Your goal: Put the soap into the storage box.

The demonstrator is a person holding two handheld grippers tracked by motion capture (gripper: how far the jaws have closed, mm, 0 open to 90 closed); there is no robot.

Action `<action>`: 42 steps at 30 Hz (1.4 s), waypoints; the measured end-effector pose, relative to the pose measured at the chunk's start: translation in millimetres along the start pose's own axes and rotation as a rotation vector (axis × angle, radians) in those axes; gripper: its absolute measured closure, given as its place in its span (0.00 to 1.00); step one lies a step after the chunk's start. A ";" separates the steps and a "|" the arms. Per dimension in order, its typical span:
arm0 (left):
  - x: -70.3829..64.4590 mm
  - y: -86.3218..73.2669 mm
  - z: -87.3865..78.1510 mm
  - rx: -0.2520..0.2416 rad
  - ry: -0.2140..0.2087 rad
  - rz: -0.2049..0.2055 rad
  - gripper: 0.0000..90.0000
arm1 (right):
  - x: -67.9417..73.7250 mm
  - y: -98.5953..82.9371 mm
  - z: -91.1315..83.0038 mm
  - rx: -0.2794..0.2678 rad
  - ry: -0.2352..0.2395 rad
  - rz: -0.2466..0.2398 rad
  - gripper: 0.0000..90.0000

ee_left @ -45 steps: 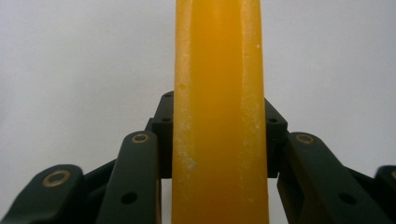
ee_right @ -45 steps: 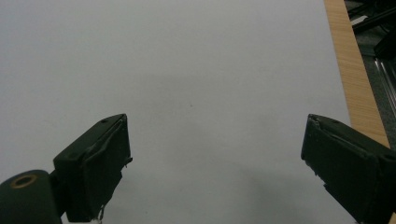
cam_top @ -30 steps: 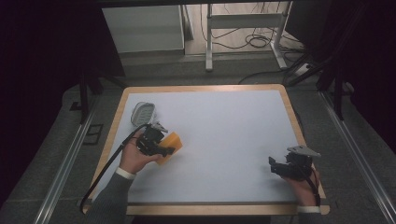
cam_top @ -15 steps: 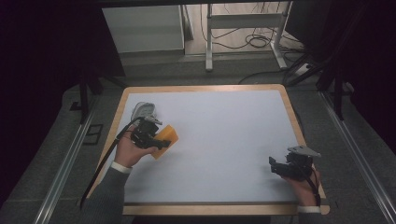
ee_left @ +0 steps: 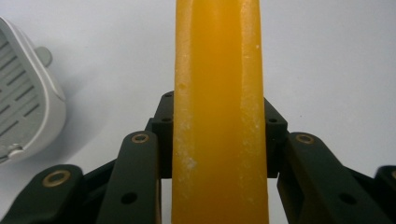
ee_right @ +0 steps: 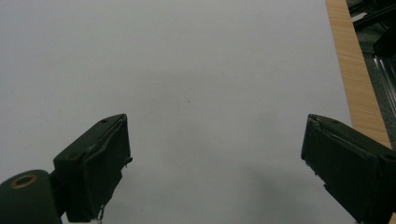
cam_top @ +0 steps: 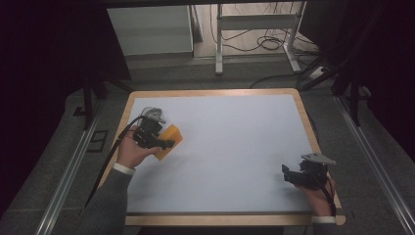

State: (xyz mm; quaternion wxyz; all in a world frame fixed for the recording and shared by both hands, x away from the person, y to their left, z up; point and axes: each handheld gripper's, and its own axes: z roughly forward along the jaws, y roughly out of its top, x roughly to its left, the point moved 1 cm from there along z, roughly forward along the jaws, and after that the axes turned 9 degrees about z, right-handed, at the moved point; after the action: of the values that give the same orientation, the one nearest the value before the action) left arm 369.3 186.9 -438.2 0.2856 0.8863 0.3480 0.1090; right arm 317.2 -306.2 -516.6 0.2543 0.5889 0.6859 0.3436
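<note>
My left gripper (cam_top: 164, 143) is shut on an orange-yellow sponge-like block (cam_top: 169, 138), held edge-on above the white table top at the left. In the left gripper view the block (ee_left: 219, 112) stands upright between the two black jaws. A small grey-white vented object (ee_left: 23, 112) lies just to its left, and in the high view the same vented object (cam_top: 152, 114) lies beyond the hand. My right gripper (cam_top: 289, 175) rests low at the table's front right, open. Its black pads (ee_right: 100, 163) stand wide apart over bare white surface.
The white table top (cam_top: 235, 142) has a wooden rim (cam_top: 306, 122), which runs close by the right gripper (ee_right: 357, 88). Grey floor, metal rails and a cable-strewn stand lie beyond the far edge. A black cable trails from the left gripper off the table's left side.
My left gripper has carried the orange block a little up the table towards the far left, nearer the vented object. The right gripper has stayed still.
</note>
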 end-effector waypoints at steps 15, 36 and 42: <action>14.3 8.4 -11.4 -0.016 0.013 -0.024 0.68 | -1.5 -0.2 0.0 -0.001 -0.001 0.002 0.09; 36.8 22.1 -17.6 -0.014 0.054 -0.067 0.68 | -1.3 -0.8 1.2 0.003 -0.004 -0.001 0.09; 40.9 27.5 -18.6 -0.016 0.058 -0.070 0.68 | -1.9 -1.0 1.4 0.005 -0.006 0.001 0.09</action>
State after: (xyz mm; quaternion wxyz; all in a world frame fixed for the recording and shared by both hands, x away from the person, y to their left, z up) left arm 407.3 206.3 -407.3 0.2858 0.8678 0.3860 0.1274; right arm 318.0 -307.9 -518.4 0.2547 0.5909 0.6857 0.3404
